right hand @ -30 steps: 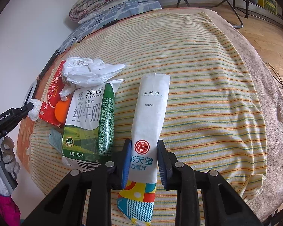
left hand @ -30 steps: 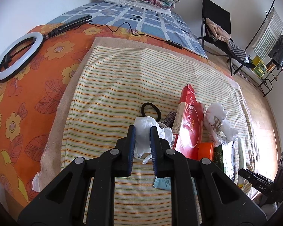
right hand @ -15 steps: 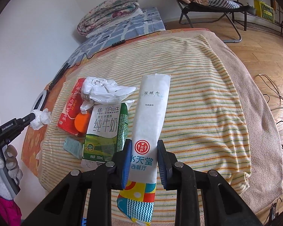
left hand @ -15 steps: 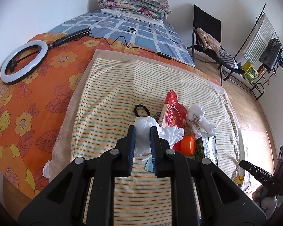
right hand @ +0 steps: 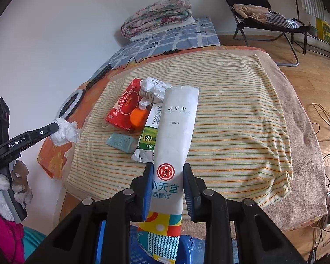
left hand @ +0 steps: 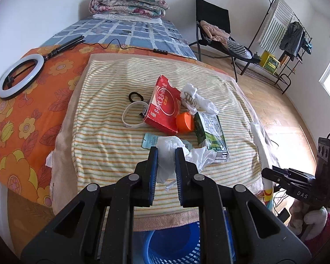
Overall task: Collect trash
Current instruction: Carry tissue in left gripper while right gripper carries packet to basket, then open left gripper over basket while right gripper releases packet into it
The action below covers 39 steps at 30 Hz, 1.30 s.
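My left gripper (left hand: 166, 154) is shut on a crumpled white tissue (left hand: 166, 164), held in the air off the near edge of the bed; it also shows in the right wrist view (right hand: 65, 131). My right gripper (right hand: 168, 177) is shut on a long white wet-wipe packet (right hand: 176, 136), also off the bed's near edge. A blue plastic basket (left hand: 171, 248) stands on the floor below both grippers; it also shows in the right wrist view (right hand: 193, 250). On the striped blanket (left hand: 103, 136) lie a red box (left hand: 162, 107), an orange cap (left hand: 184, 122), a green milk carton (left hand: 210, 133), crumpled white paper (left hand: 193, 99) and a teal sachet (left hand: 150, 140).
A white wristband (left hand: 132, 115) and a black hair tie (left hand: 135, 97) lie left of the red box. A ring light (left hand: 19, 74) with its cable lies on the orange sheet. A folded quilt (left hand: 127, 5) is at the bed's head. A black chair (left hand: 217, 33) and clothes rack (left hand: 286, 35) stand at the right.
Both grippers have drawn back and up from the blanket with their items held. The blue basket has come into view below them.
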Each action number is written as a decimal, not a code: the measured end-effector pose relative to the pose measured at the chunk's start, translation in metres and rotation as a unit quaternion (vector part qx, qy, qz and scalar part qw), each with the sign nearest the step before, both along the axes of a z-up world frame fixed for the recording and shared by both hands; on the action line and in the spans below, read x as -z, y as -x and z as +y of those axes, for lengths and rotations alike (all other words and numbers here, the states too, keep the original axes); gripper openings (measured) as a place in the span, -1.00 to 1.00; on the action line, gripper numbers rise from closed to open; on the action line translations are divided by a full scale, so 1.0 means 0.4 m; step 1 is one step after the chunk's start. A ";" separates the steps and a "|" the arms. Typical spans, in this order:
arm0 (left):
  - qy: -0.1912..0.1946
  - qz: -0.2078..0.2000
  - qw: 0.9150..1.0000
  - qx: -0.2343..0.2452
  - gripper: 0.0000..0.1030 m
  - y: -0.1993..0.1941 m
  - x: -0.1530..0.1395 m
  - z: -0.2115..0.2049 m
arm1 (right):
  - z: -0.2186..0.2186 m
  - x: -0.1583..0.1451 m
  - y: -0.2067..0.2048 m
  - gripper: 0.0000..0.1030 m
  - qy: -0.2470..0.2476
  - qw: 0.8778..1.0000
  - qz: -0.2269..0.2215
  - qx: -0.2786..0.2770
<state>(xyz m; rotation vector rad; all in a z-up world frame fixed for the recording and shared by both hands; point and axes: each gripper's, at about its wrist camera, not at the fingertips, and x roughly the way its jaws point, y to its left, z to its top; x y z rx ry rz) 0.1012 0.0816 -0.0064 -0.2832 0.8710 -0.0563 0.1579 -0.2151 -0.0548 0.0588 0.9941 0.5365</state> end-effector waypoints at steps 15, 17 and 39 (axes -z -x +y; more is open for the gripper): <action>-0.044 0.047 0.994 0.087 -0.73 0.188 0.134 -0.183 | 0.063 0.061 0.213 -0.50 0.031 0.996 0.005 -0.083; -0.049 0.055 0.993 0.095 -0.73 0.199 0.156 -0.198 | 0.065 0.081 0.222 -0.50 0.031 0.996 0.014 -0.087; -0.059 0.120 0.984 0.119 -0.25 0.221 0.284 -0.242 | 0.084 0.190 0.250 -0.43 0.061 0.992 0.050 -0.100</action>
